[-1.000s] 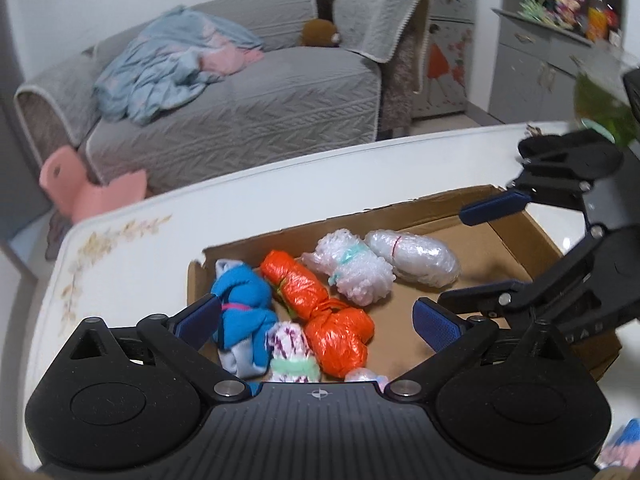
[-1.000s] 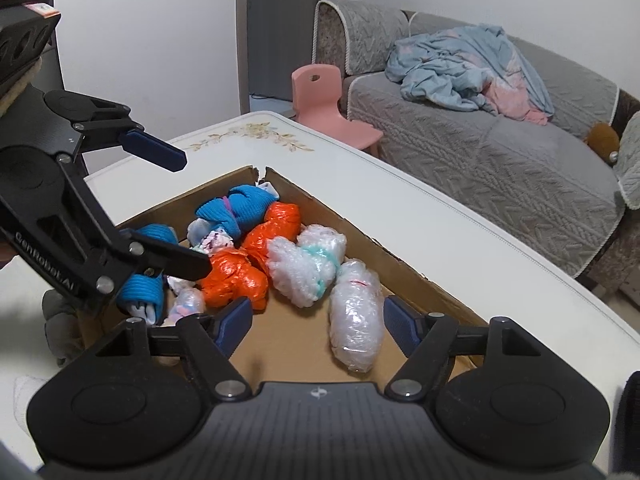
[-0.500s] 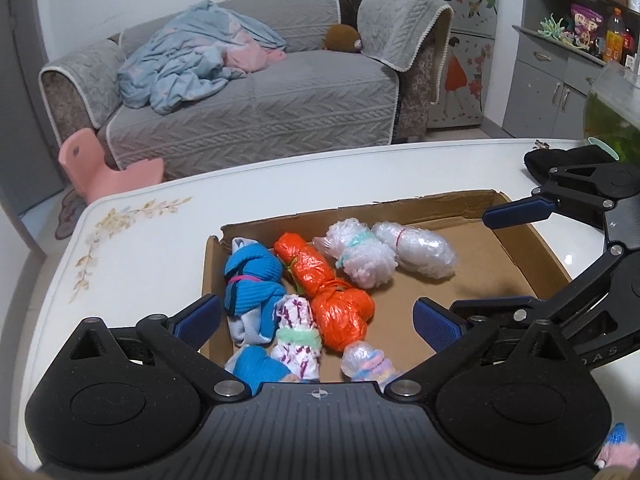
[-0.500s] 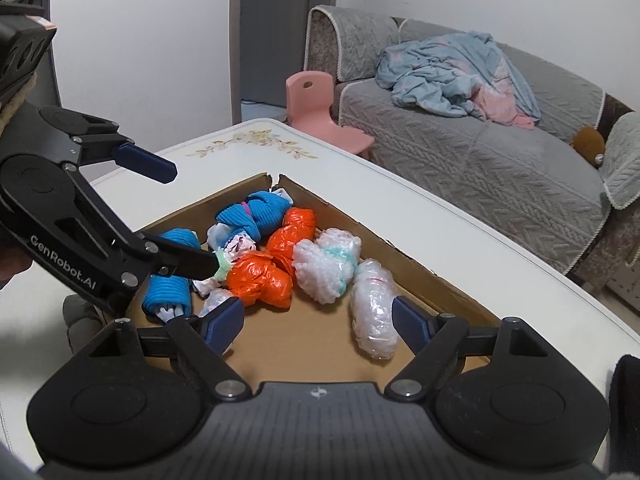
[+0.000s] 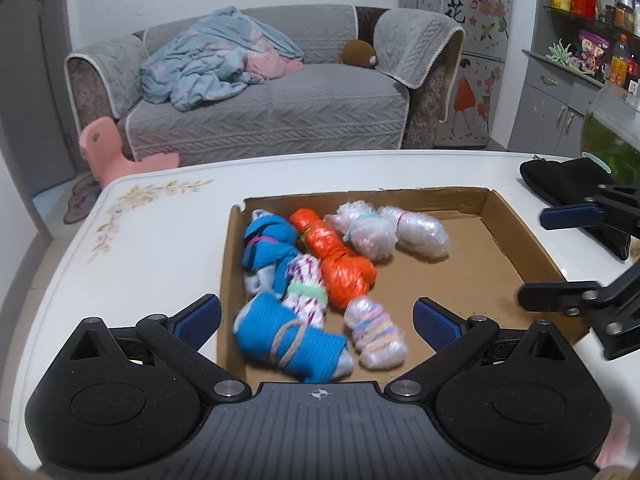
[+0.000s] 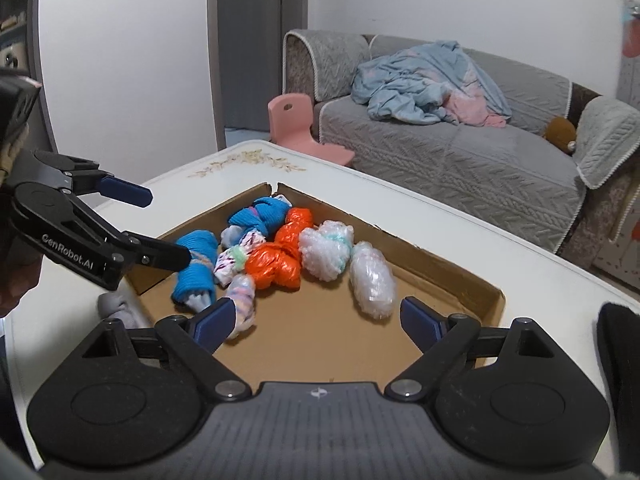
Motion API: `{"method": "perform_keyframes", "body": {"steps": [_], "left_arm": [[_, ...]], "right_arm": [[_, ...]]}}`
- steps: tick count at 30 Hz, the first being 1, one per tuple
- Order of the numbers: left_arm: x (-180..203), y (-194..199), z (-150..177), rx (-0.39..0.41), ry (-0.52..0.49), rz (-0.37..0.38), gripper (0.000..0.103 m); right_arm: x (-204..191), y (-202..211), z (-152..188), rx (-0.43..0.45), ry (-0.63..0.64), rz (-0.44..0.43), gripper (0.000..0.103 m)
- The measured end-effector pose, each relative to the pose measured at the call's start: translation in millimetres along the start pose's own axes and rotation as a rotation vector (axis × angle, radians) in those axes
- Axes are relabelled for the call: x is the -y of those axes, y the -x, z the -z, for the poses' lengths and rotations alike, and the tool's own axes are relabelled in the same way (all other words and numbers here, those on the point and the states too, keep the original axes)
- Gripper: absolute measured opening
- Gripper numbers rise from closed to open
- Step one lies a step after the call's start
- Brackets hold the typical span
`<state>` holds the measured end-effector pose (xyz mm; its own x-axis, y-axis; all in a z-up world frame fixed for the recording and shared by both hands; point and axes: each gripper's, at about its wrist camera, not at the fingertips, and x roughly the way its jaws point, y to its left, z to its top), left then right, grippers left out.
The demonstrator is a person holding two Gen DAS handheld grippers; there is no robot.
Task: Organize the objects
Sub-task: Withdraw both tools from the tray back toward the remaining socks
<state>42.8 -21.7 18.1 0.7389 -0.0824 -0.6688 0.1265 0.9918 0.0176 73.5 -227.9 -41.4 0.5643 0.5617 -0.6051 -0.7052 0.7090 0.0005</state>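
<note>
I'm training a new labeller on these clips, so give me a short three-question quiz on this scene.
1. True or false: the orange bundle lies inside the box.
2. How many blue bundles are in the box?
3. The right tongs are: A) shut on a bundle, B) open and empty, C) out of view.

Key: 1 true; 2 two, one at the far corner and one at the near edge; 3 B, nothing sits between the pads.

White table [image 5: 160,248], cardboard tray [image 5: 516,236], black cloth [image 5: 560,178]
</note>
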Motion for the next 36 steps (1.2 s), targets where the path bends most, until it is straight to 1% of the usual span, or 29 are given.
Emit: {"method": "perform_keyframes", "body": {"steps": [8, 12, 16, 19, 20, 22, 24, 27, 30, 33, 36], "left_arm": [[-11, 32, 34, 0.035, 0.064, 0.029, 0.102], [-8, 43, 60, 0.035, 0.093, 0.033, 0.102], [8, 48, 90, 0.037, 0.073, 0.022, 0.102], [20, 47, 111, 0.028, 0.066, 0.028, 0.102], [22, 47, 116, 0.027, 0.074, 0.044, 0.102], [27, 45, 121, 0.026, 0.085, 0.063, 0.102], [31, 45, 123, 0.027, 0.090, 0.078, 0.102], [37, 47, 123, 0.038, 0.074, 0.076, 0.102], [41, 43, 124, 0.026, 0.069, 0.097, 0.102], [45, 34, 124, 0.009, 0.048, 0.088, 0.102], [46, 28, 125, 0.013, 0.036, 0.068, 0.102]], "right_arm": [[-12, 38, 33, 0.060, -0.034, -0.018, 0.091], [-23, 58, 53, 0.092, -0.054, -0.018, 0.094], [-36, 77, 87, 0.120, -0.057, -0.023, 0.095], [-44, 82, 115, 0.108, -0.048, 0.005, 0.095], [-45, 82, 123, 0.102, -0.049, 0.007, 0.095], [-46, 80, 135, 0.090, -0.049, 0.010, 0.095], [-47, 76, 142, 0.074, -0.042, 0.035, 0.095], [-44, 73, 149, 0.069, -0.064, 0.025, 0.094], [-40, 71, 154, 0.061, -0.073, 0.034, 0.094], [-33, 70, 160, 0.061, -0.103, 0.037, 0.091], [-29, 74, 164, 0.075, -0.124, 0.052, 0.089]]}}
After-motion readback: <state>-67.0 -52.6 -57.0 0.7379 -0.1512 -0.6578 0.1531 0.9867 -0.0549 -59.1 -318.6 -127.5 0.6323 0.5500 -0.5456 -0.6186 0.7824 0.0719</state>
